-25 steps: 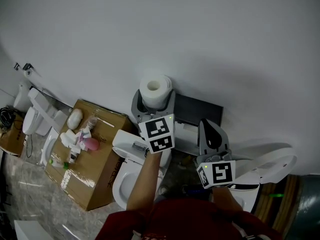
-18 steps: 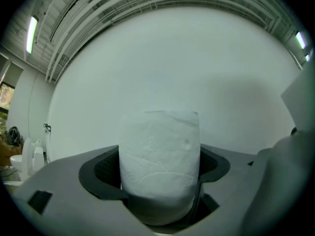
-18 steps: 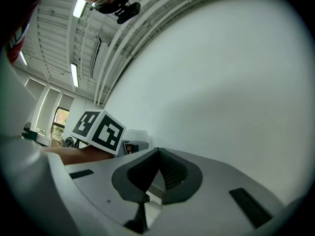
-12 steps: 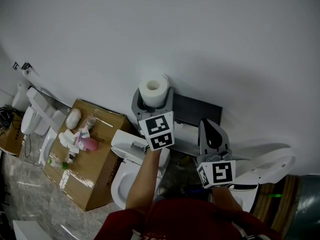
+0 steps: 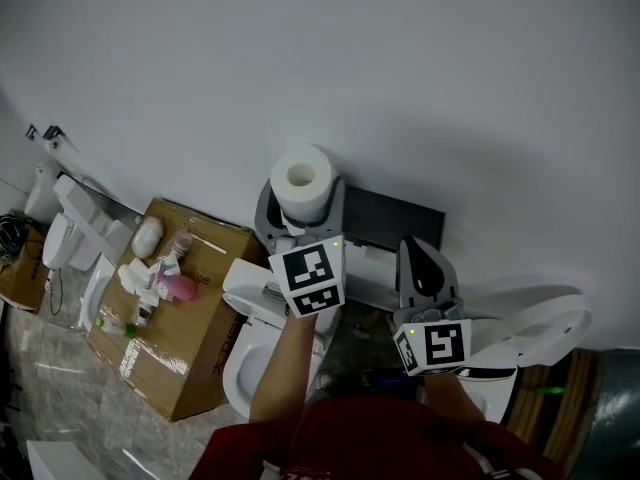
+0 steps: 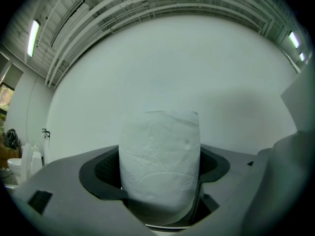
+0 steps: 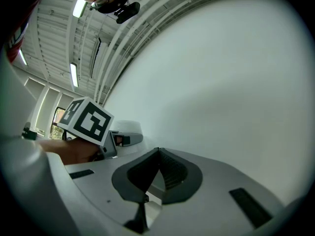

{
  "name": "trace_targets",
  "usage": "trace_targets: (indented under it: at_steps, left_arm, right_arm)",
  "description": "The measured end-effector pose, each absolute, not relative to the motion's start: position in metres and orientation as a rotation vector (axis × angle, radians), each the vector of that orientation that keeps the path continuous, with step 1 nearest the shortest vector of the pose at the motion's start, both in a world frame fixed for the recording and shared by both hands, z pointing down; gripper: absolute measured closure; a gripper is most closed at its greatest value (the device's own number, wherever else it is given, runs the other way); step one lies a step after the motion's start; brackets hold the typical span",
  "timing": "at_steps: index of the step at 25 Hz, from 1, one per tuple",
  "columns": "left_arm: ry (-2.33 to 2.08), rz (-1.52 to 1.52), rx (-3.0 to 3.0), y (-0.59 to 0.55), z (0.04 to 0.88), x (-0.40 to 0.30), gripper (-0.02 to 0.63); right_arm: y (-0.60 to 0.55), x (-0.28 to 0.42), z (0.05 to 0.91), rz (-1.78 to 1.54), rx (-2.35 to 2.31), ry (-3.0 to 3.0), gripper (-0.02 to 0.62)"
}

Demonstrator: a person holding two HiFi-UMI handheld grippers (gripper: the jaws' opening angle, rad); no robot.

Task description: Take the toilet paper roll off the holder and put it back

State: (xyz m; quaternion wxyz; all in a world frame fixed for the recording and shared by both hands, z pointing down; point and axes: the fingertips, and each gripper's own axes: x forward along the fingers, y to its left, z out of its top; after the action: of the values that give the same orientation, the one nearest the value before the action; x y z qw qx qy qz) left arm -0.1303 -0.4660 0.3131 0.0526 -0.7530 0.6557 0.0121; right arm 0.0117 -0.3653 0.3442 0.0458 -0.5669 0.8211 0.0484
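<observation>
Where the head view lies nearest the camera, a red shirt (image 5: 380,438) fills the bottom edge, and a bare forearm (image 5: 285,368) runs up from it to the left gripper (image 5: 300,206).

Right gripper (image 5: 415,253) – closer to the body, low right. Marker cube (image 5: 437,346) faces the camera. In the right gripper view its jaws are pressed together with nothing between them (image 7: 157,154); beyond them is plain wall only.

Left gripper (image 6: 160,170) – held further out. Its cube (image 5: 312,276) sits tilted above the wrist. The jaws are spread to the roll's width and clamped on the toilet paper roll (image 5: 303,181), dark pads against both sides. The roll (image 6: 160,156) stands upright between them, embossed leaf pattern visible, its core hole facing the head camera. It is held in the air close before the wall.

Beneath the arms:
- white toilet bowl (image 5: 245,353) under the left forearm
- second white toilet seat (image 5: 540,333) at the right
- cardboard box (image 5: 190,338) at the left, with a pink item (image 5: 183,288) and small white bottles on top

Just right of the roll, against the wall, there is a dark flat panel (image 5: 395,220), possibly the holder, though the steep angle leaves that unclear.

More white fixtures (image 5: 70,238) stand at the far left. The white wall (image 5: 350,58) fills everything beyond.
</observation>
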Motion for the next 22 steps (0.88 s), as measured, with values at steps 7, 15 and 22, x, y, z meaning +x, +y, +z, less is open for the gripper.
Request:
trace_targets:
  at_steps: [7,15,22]
  left_arm:
    - [1.956,0.117,-2.264,-0.427,0.282,-0.137,0.153]
    - [1.971,0.149,-2.299,-0.373,0.281,-0.146,0.153]
    - [1.999,0.076,-2.354,-0.35,0.332,-0.154,0.153]
  right_arm:
    - [-0.366,0.008,0.343,0.144,-1.717,2.515,0.578]
    - [-0.363,0.003,0.344,0.14,-1.703,2.521,0.578]
    - [-0.361,-0.005,0.349,0.129,-1.685,2.536,0.578]
